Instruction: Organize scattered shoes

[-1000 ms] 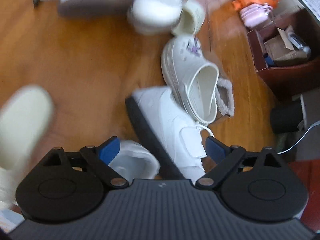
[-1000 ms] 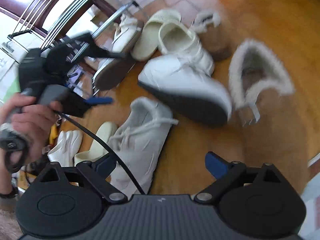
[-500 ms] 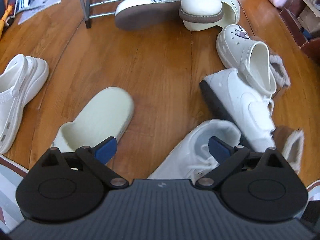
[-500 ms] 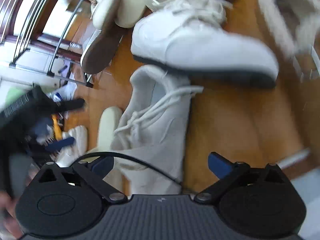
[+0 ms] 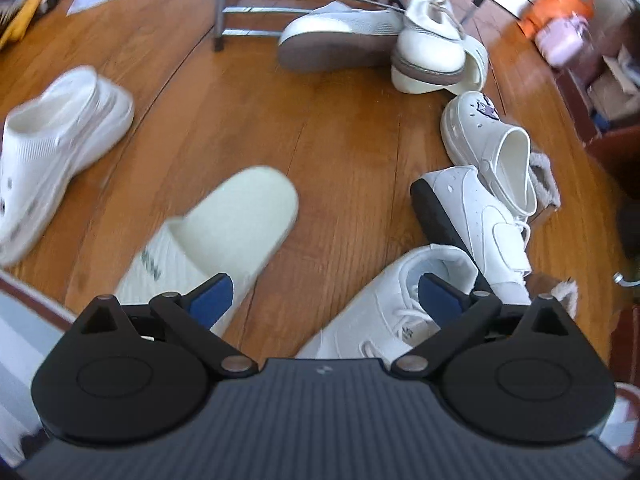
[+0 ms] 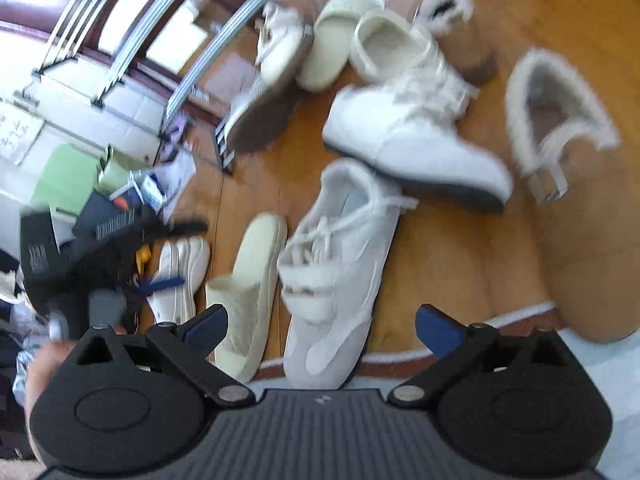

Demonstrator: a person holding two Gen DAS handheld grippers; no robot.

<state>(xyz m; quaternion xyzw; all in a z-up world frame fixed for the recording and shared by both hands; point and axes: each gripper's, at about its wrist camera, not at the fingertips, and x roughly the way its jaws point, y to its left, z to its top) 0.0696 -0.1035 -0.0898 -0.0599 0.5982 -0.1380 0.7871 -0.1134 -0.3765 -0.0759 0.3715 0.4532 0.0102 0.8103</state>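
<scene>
A white laced sneaker [image 6: 336, 272] lies on the wooden floor [image 5: 340, 128] beside a cream slipper [image 6: 248, 292]. Both the left gripper [image 5: 326, 298] and right gripper [image 6: 322, 326] gape wide, holding nothing.

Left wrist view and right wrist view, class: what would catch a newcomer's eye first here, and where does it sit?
White shoes lie scattered over the wooden floor. A cream slide slipper lies just ahead of the open left gripper, beside a white lace-up sneaker. In the right wrist view, a tan fur-lined boot fills the right side, and a metal shoe rack stands at the back.
</scene>
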